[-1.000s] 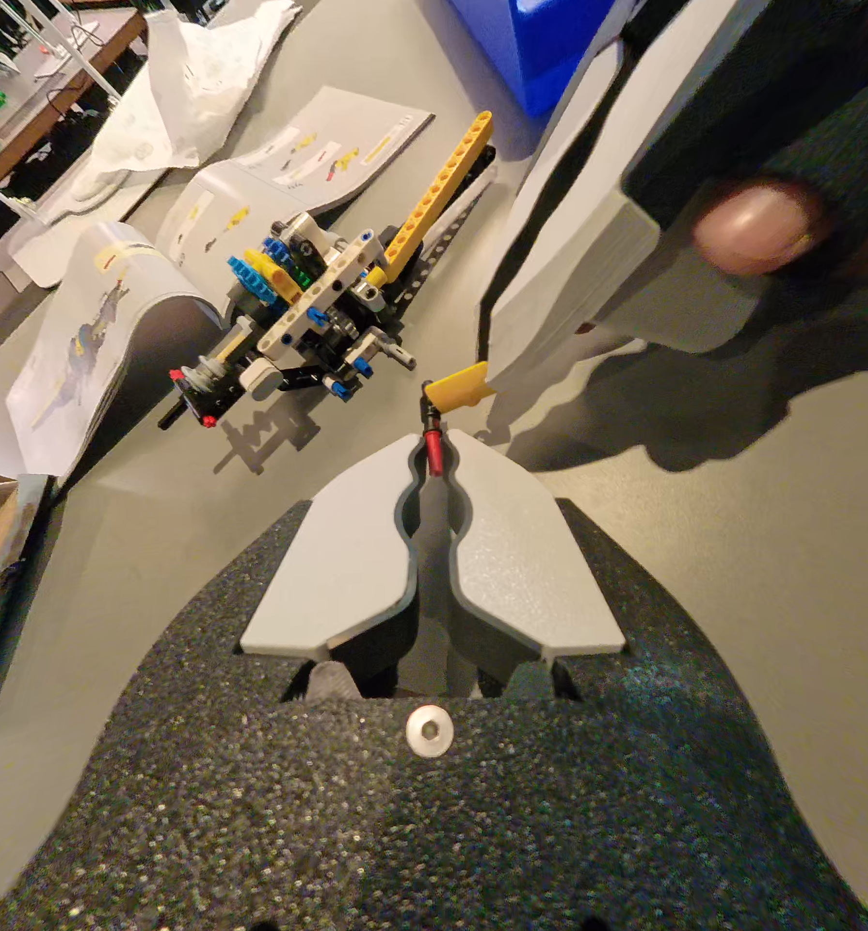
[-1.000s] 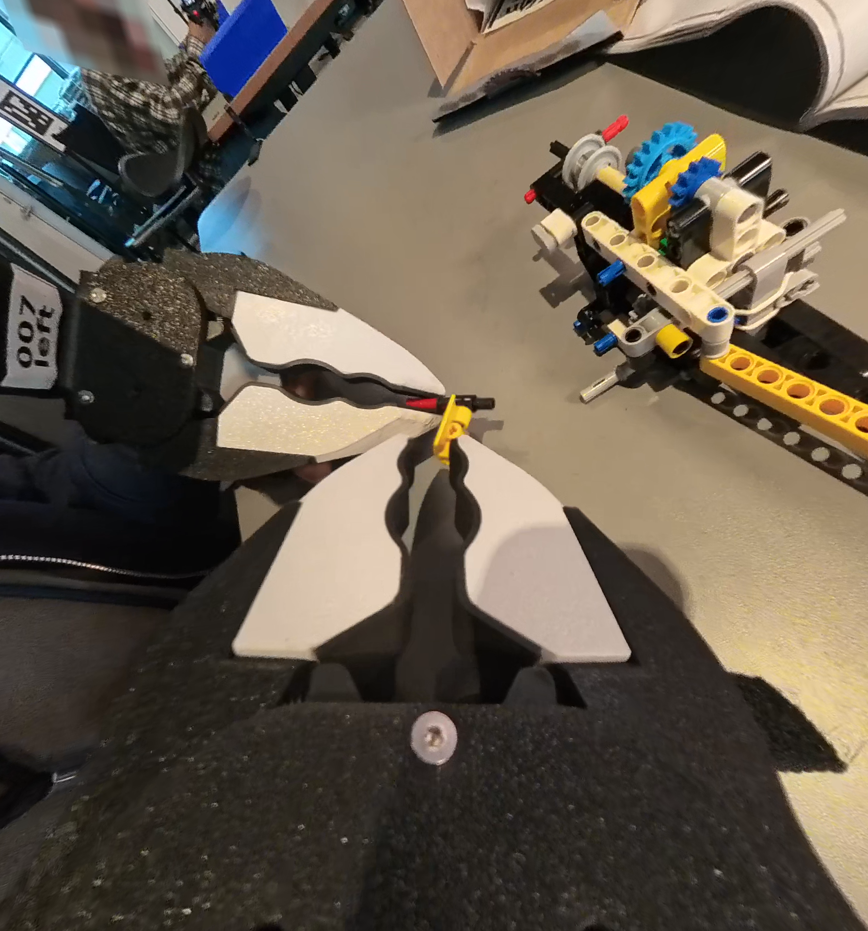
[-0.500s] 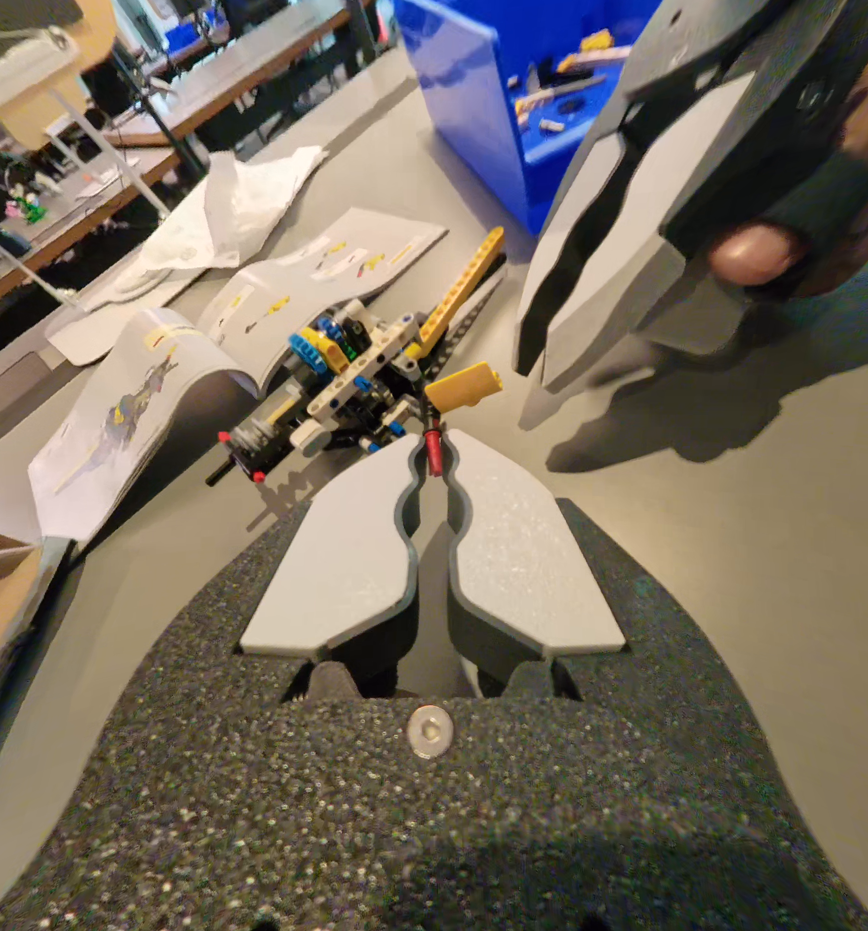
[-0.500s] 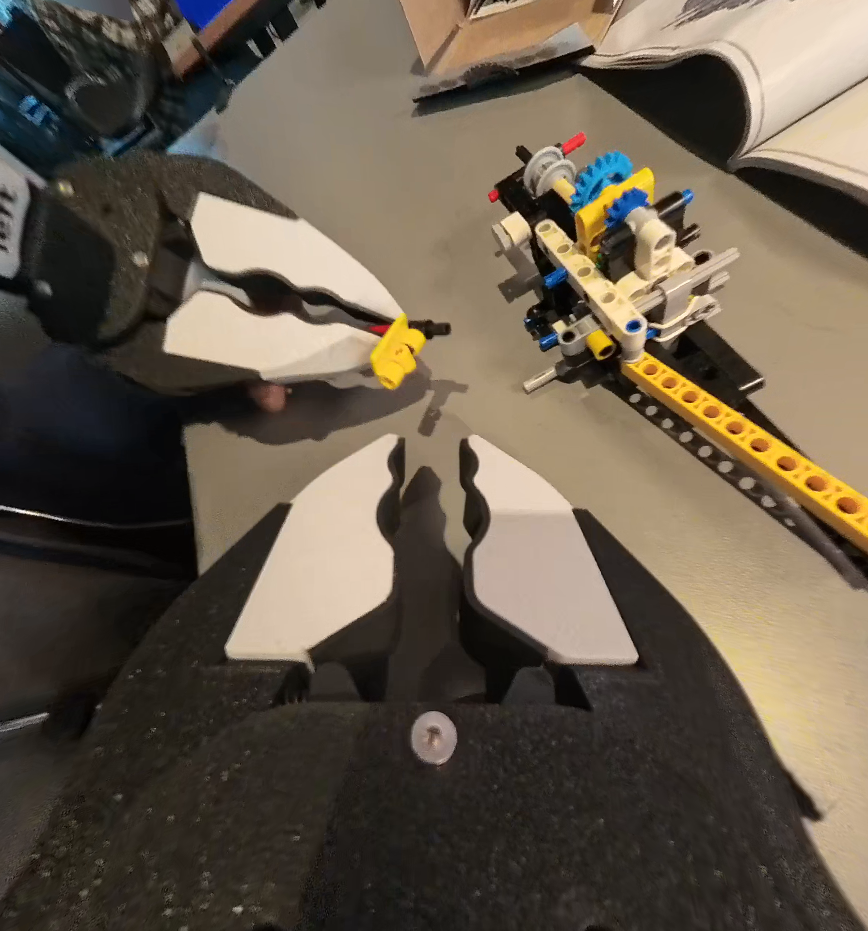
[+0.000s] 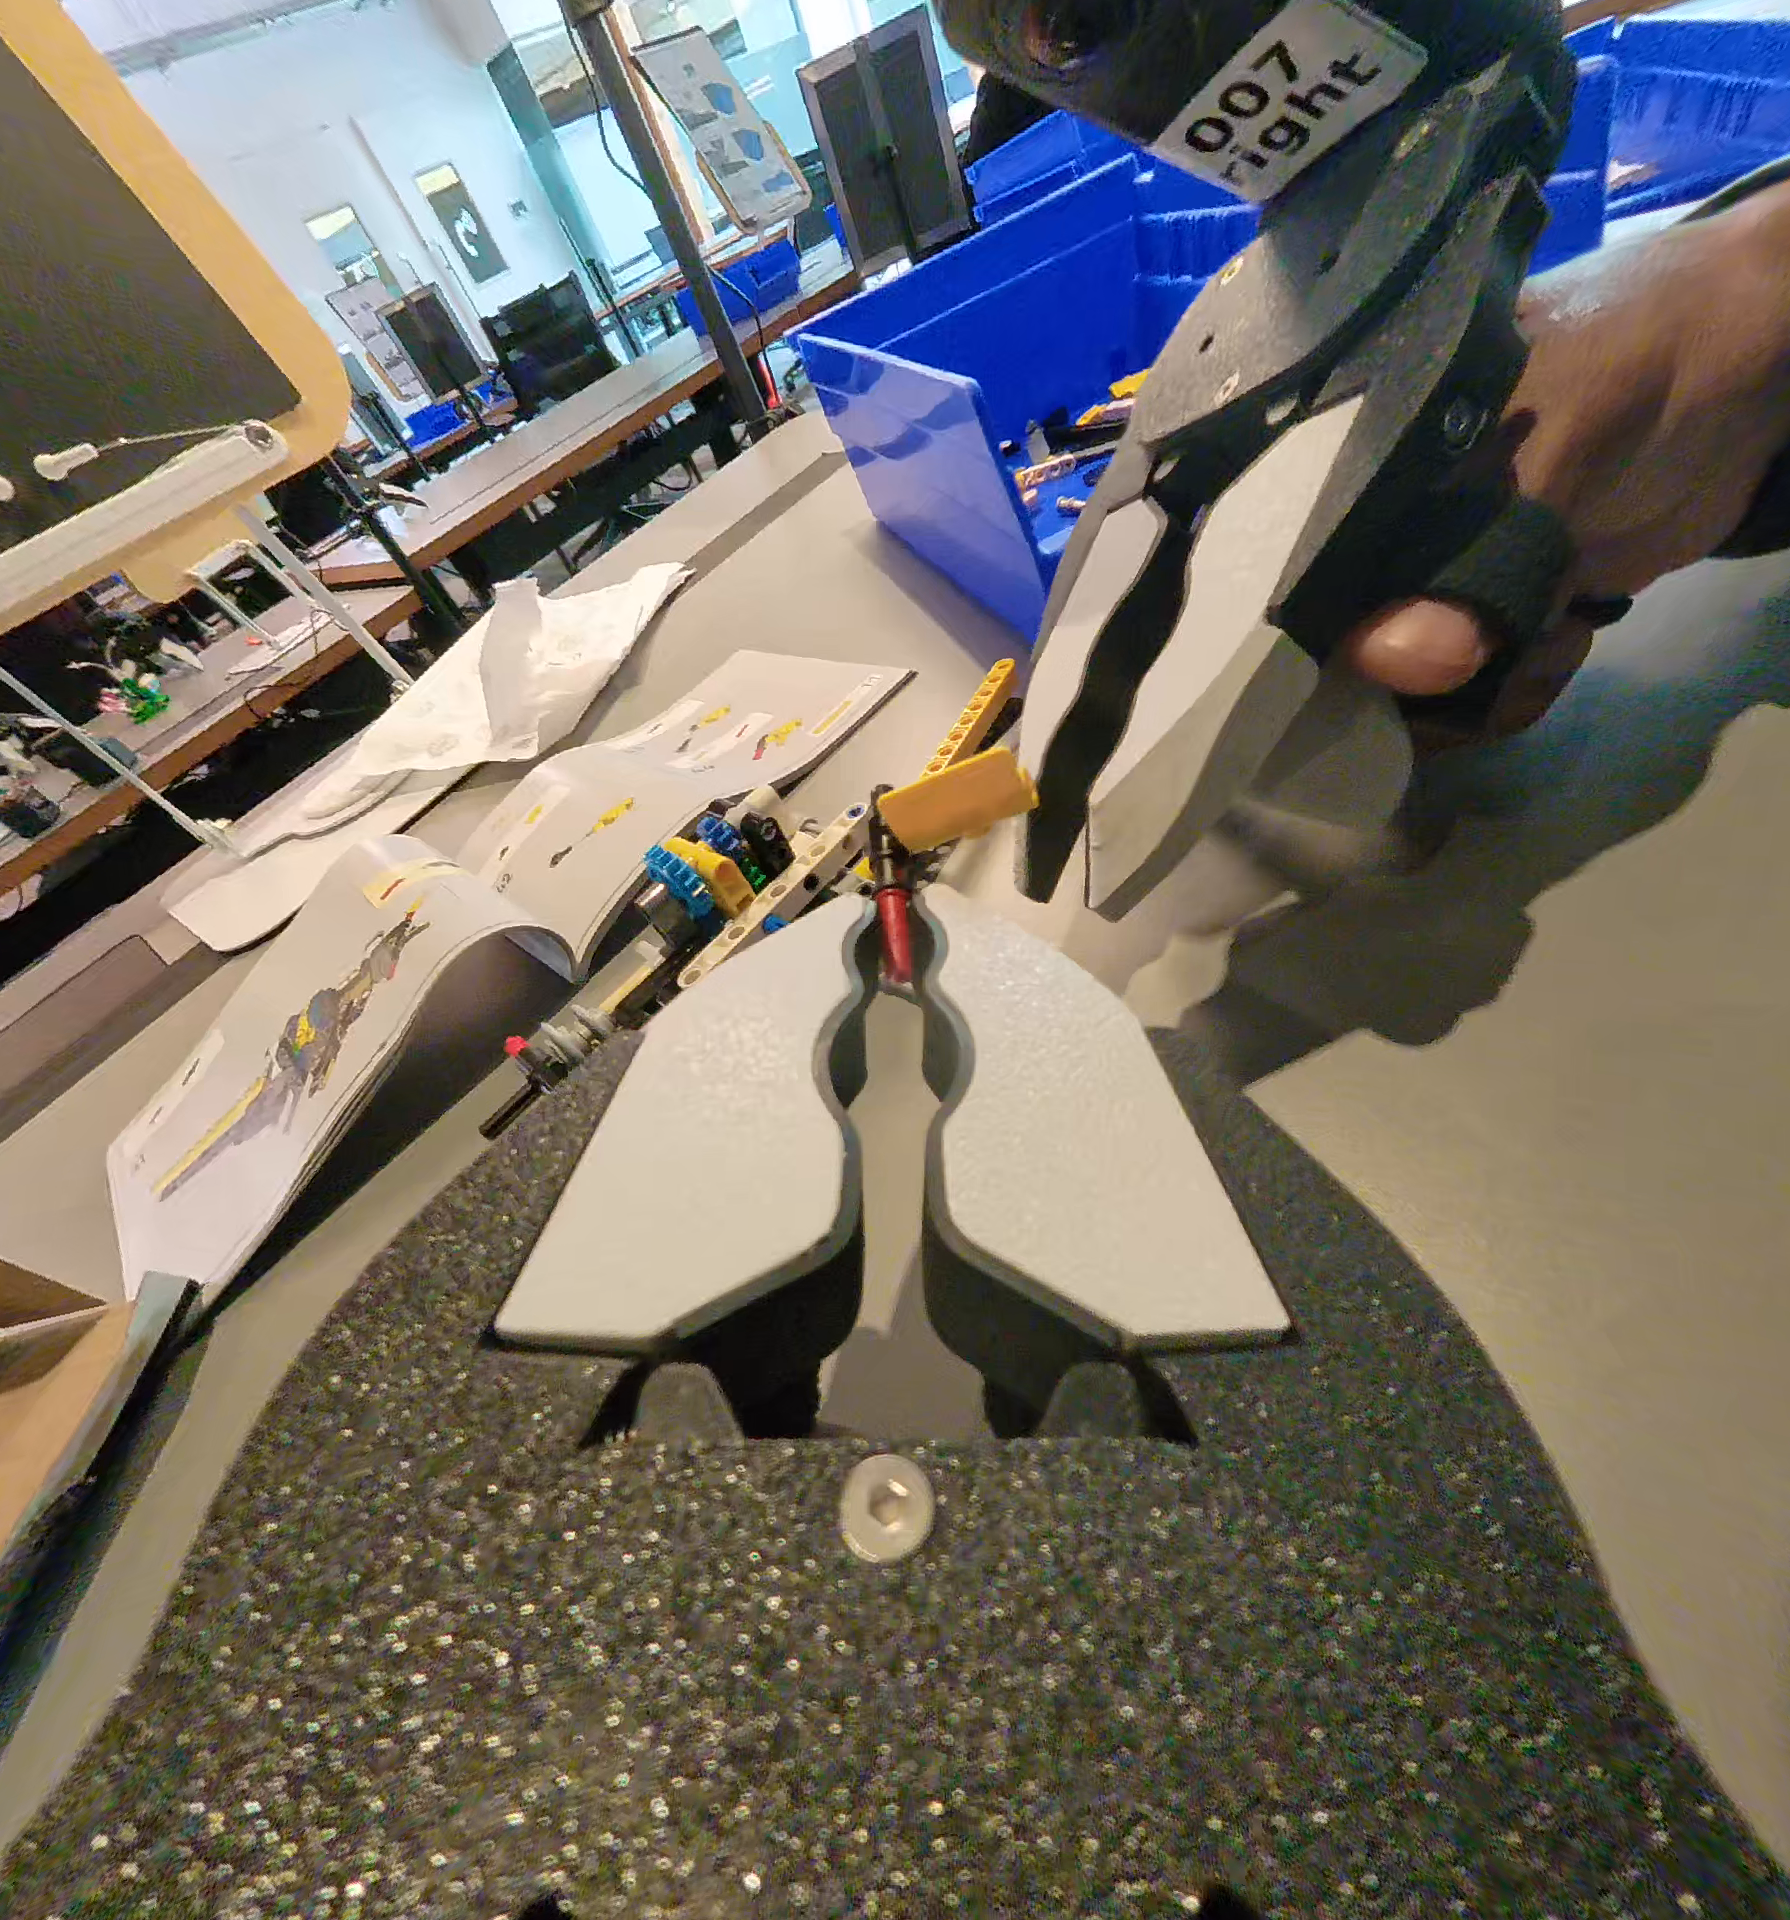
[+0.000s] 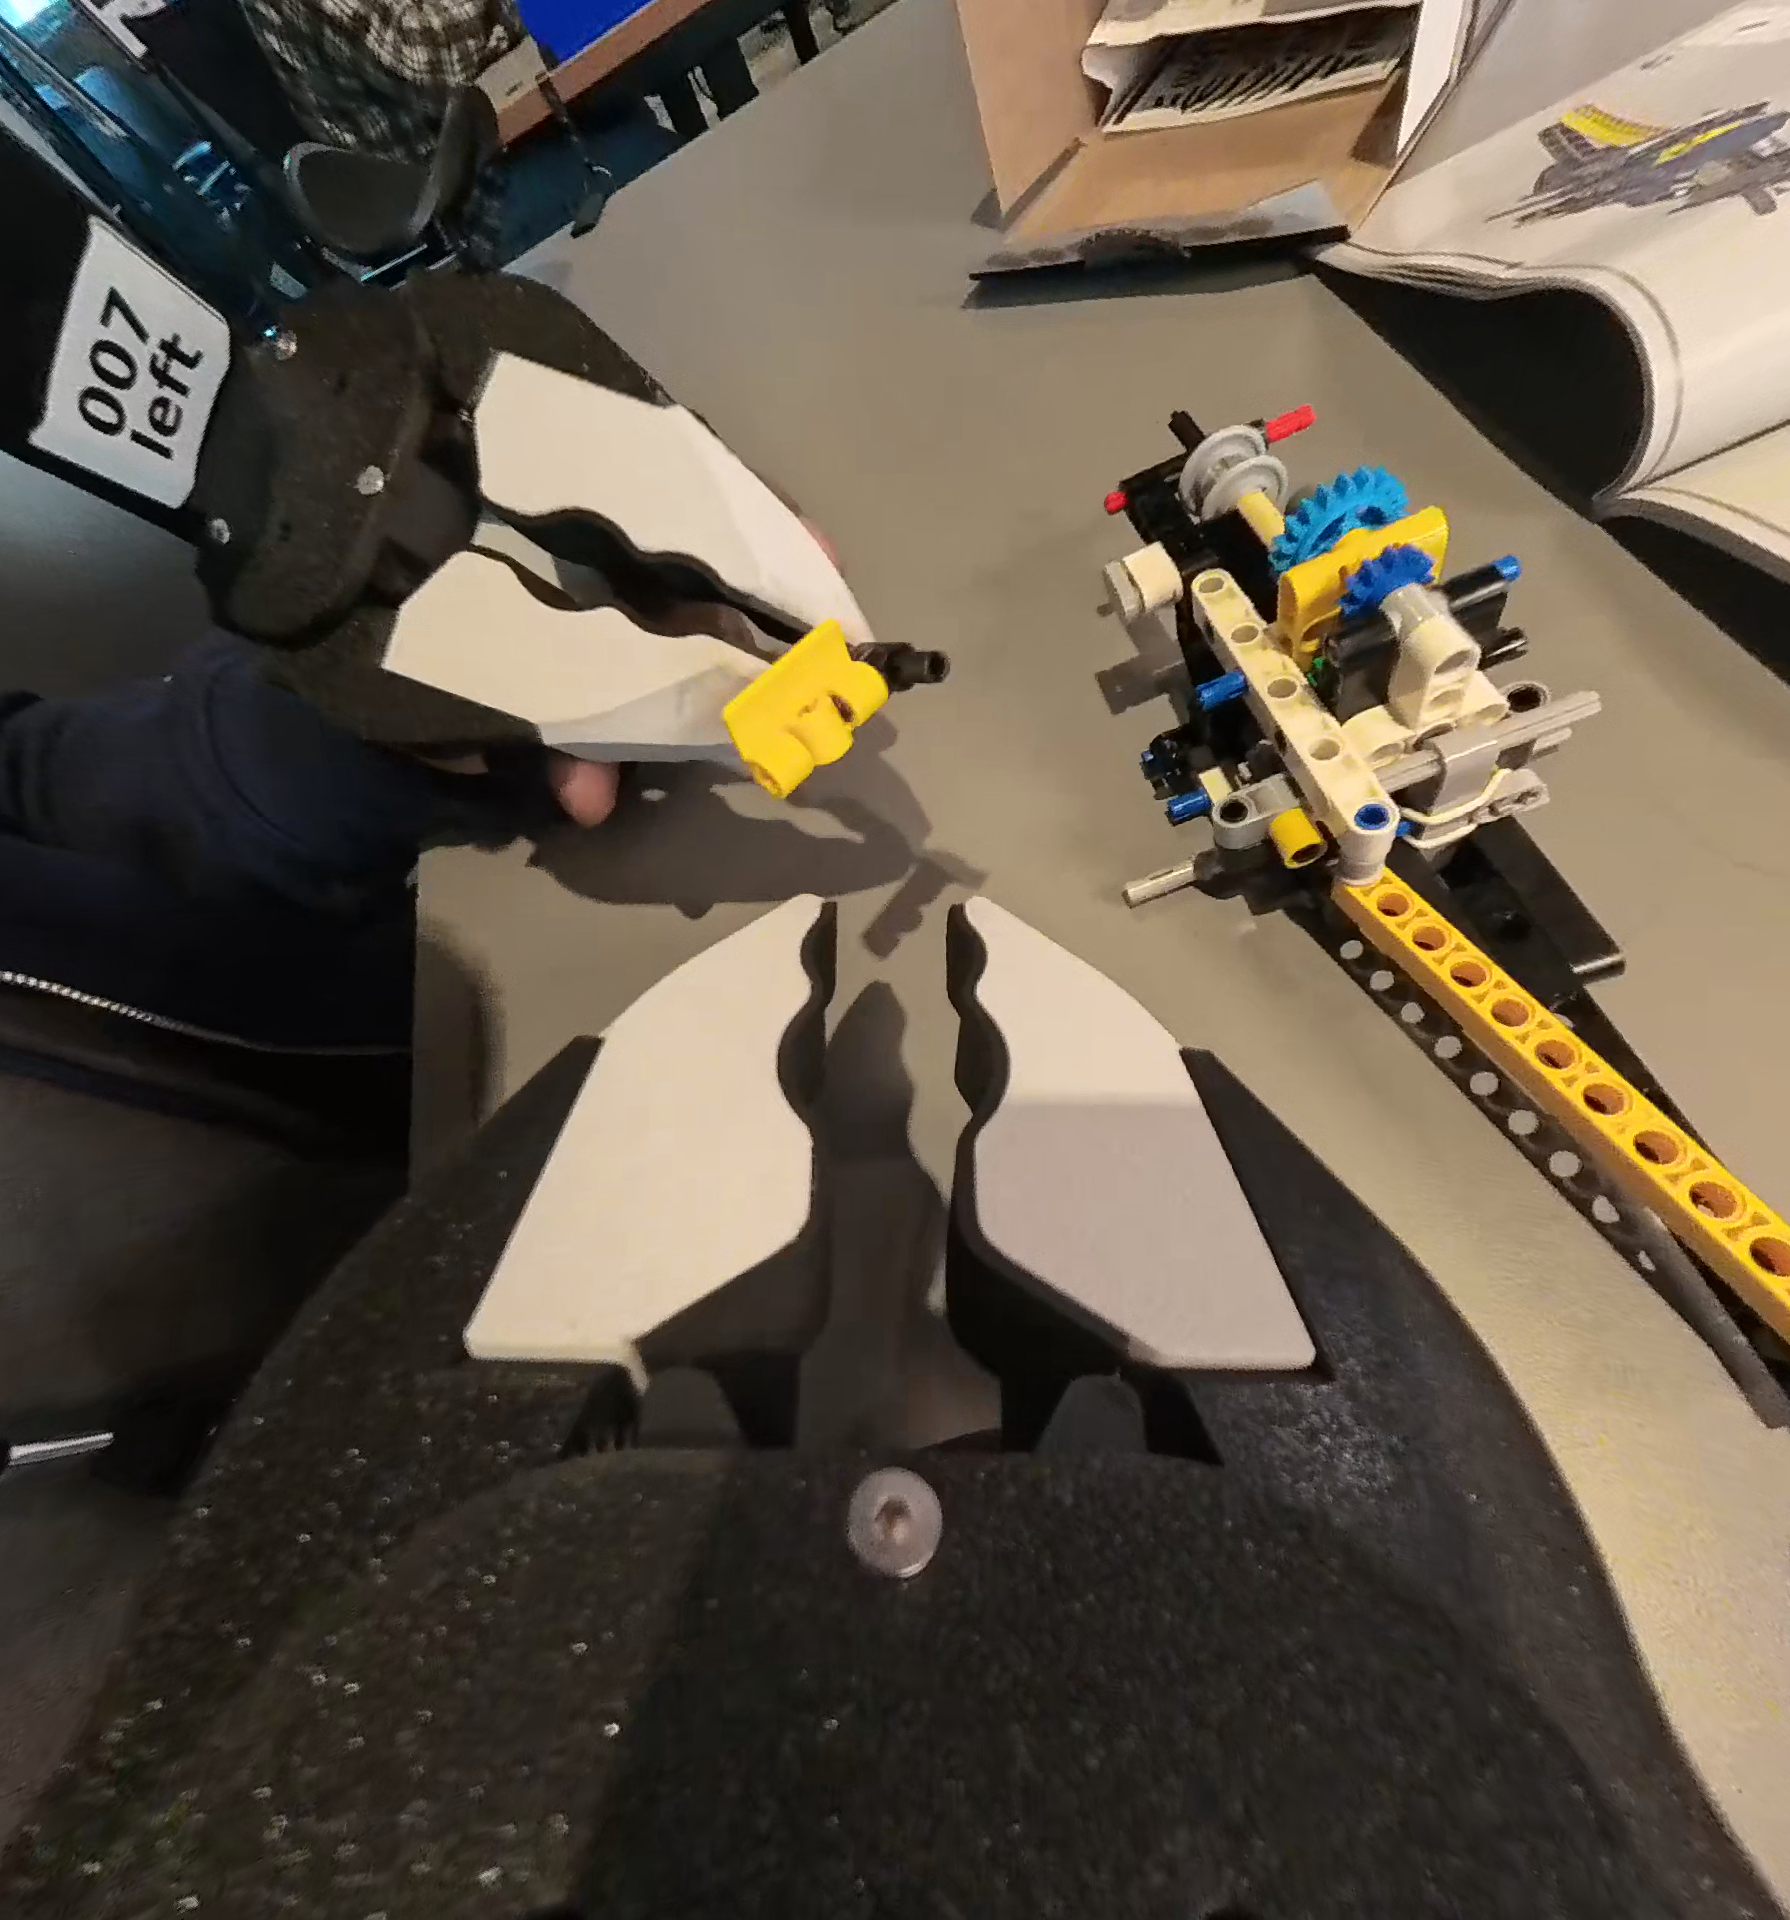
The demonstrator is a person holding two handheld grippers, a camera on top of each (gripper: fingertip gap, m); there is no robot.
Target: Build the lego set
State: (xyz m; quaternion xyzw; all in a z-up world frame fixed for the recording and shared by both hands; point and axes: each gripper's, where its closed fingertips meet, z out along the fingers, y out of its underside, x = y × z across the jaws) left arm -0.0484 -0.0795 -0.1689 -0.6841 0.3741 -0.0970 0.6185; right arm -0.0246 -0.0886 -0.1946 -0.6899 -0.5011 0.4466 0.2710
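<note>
My left gripper [image 5: 896, 914] is shut on a red-and-black pin [image 5: 891, 920] that carries a small yellow connector [image 5: 953, 805] at its tip, held above the grey table. From the right wrist view the same yellow connector [image 6: 806, 712] hangs on the pin at the left gripper's [image 6: 849, 665] tip. My right gripper [image 6: 886, 920] is open and empty, just short of the connector; it also shows in the left wrist view [image 5: 1073, 883], beside the connector. The part-built lego model [image 6: 1317, 665] with blue gears and a long yellow beam [image 6: 1597, 1091] lies on the table to the right.
Open instruction booklets [image 5: 371, 966] lie behind the model, with crumpled white paper [image 5: 517, 675] beyond. A blue parts bin [image 5: 974, 457] stands at the back. A cardboard box [image 6: 1182, 135] sits at the table's far side. A person's dark sleeve [image 6: 143, 810] is at the left. About 4 cm separates my left fingertips from my right.
My right gripper has let go of the yellow connector, opened and drawn back. The connector stays on the pin in my left gripper, which has lifted and tilted up.
</note>
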